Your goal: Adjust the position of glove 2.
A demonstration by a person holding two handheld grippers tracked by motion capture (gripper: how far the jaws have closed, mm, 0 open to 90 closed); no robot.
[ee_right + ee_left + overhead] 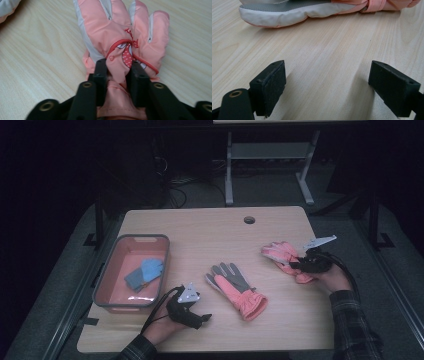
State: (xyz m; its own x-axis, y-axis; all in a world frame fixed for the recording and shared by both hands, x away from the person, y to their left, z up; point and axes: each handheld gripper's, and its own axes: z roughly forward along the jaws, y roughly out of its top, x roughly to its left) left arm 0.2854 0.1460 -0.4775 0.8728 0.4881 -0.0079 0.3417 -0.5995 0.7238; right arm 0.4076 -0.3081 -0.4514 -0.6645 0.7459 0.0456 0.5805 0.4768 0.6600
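Right gripper (117, 71) clamped on pink glove (120, 37), fabric bunched between jaws. Left gripper (327, 87) apart, over bare table (324, 50), near second glove (235, 290). Bin (107, 285) holding blue items, possibly gloves.

Both hand-held grippers, the left gripper (204, 318) and the right gripper (292, 265), are black with a grey three-cornered top plate, brass-ringed holes, trailing black cable, and plaid sleeves (353, 320) behind
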